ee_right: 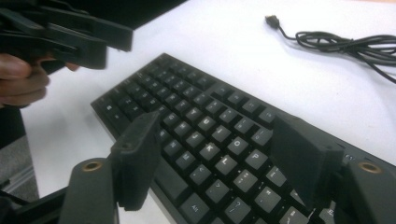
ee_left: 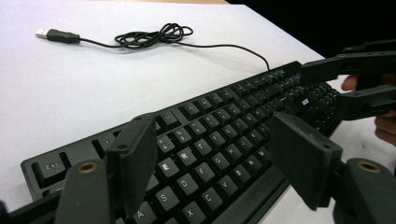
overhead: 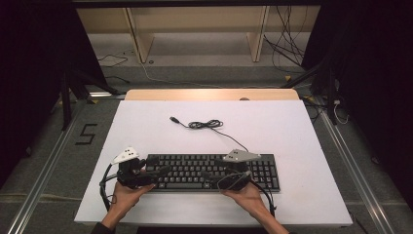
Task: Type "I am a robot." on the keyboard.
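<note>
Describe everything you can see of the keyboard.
The keyboard is a black, full-size, plastic-looking board with white legends on its keys and a number pad at its right end. It lies flat, lengthwise across the near part of the white table. A thin black cable runs from its back edge, bunches into a loose coil and ends in a loose USB plug. The left gripper and right gripper hover over its key rows with jaws open; whether they touch it is unclear.
</note>
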Demonstrator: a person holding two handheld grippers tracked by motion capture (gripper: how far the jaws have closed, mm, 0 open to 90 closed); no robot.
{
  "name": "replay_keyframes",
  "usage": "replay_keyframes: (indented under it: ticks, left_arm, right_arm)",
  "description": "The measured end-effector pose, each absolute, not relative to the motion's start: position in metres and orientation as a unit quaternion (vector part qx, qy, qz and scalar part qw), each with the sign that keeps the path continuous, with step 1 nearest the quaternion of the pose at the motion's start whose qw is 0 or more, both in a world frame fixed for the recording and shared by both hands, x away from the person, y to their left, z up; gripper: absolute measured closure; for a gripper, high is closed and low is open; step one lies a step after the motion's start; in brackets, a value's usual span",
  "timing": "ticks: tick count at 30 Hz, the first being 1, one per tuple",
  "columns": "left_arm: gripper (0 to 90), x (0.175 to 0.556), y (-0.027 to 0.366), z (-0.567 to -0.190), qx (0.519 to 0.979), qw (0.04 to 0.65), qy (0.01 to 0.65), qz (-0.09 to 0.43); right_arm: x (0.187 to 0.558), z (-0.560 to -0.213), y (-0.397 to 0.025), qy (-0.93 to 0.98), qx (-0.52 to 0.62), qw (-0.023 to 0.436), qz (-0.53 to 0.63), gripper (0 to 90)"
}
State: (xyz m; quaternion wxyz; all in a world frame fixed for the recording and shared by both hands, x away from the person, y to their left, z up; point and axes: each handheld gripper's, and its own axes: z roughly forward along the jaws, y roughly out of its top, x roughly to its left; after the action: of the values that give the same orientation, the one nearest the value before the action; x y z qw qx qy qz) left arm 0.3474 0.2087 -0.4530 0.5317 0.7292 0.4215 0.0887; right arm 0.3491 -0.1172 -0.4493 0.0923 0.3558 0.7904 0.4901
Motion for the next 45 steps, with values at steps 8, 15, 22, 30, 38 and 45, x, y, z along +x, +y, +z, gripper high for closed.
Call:
replay_keyframes:
  ticks: [8, 15, 22, 30, 38, 45]
  left_arm:
    - [27.2, 0.343, 0.21, -0.454, 0.728, 0.539, 0.414, 0.091]
    - [26.3, 0.34, 0.212, -0.454, 0.728, 0.538, 0.414, 0.094]
    - [25.7, 0.337, 0.213, -0.456, 0.729, 0.537, 0.413, 0.095]
    - [25.7, 0.336, 0.211, -0.456, 0.729, 0.538, 0.412, 0.096]
    - [25.7, 0.334, 0.211, -0.456, 0.73, 0.538, 0.41, 0.098]
    - [25.8, 0.334, 0.211, -0.455, 0.731, 0.537, 0.41, 0.1]
  right_arm:
    - [0.356, -0.451, -0.111, 0.8, 0.35, 0.089, 0.48, 42.3]
    - [0.361, -0.455, -0.106, 0.808, 0.346, 0.085, 0.468, 51.7]
    - [0.366, -0.456, -0.101, 0.814, 0.343, 0.083, 0.462, 60.9]
    - [0.37, -0.458, -0.097, 0.819, 0.342, 0.079, 0.455, 69.6]
    - [0.374, -0.459, -0.095, 0.819, 0.347, 0.079, 0.449, 81.5]
    - [0.378, -0.46, -0.092, 0.822, 0.355, 0.082, 0.438, 89.1]
